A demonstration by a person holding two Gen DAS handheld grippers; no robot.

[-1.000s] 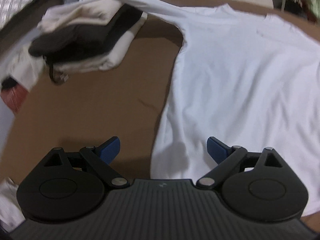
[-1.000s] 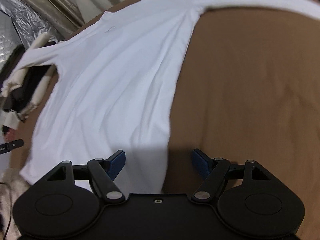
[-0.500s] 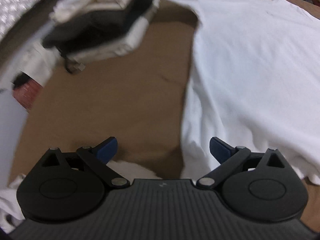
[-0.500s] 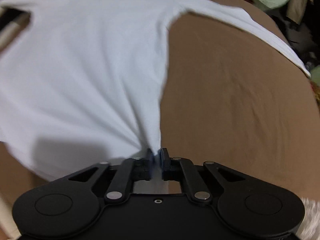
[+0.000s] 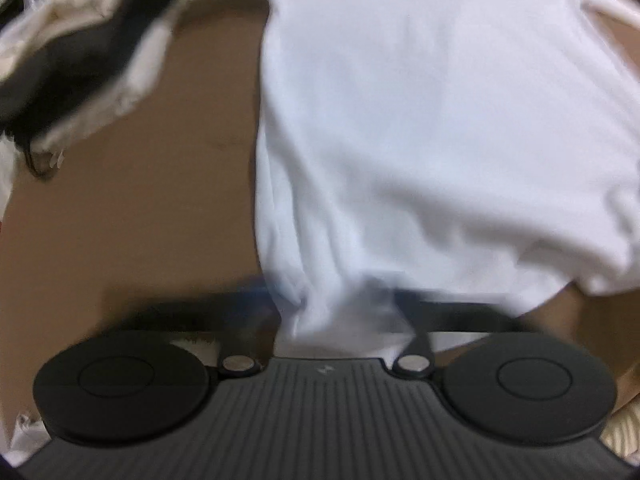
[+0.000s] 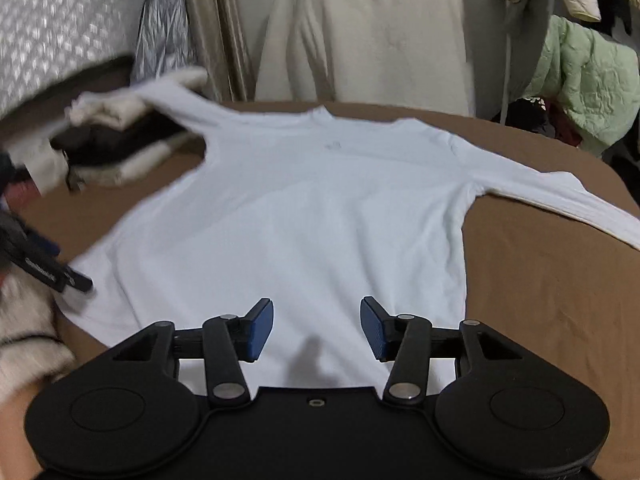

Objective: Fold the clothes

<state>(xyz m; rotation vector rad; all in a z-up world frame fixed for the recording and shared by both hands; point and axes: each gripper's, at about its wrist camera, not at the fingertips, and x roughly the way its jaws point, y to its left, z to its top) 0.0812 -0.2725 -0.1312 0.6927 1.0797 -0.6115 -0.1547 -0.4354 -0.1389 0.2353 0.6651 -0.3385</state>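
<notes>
Where the left gripper [image 5: 336, 300] hung spread above bare brown cloth a second ago, its fingers are now pressed together on the lower left corner of the white long-sleeved shirt [image 6: 320, 208], the fabric bunched up between them in a blurred left wrist view. The right gripper [image 6: 317, 330], which half a second ago pinched the hem, has let go and pulled back; its blue fingers [image 6: 260, 330] are opening, with the shirt lying flat beneath them and nothing between them. The shirt is spread face up on a brown tabletop [image 6: 540, 280], collar at the far edge, sleeves stretched out to both sides. A pile of folded cream and black clothes [image 6: 108, 144] sits at the far left, under the left sleeve. Behind hang a cream coat [image 6: 360, 32] and a pale green quilted jacket [image 6: 588, 80].
</notes>
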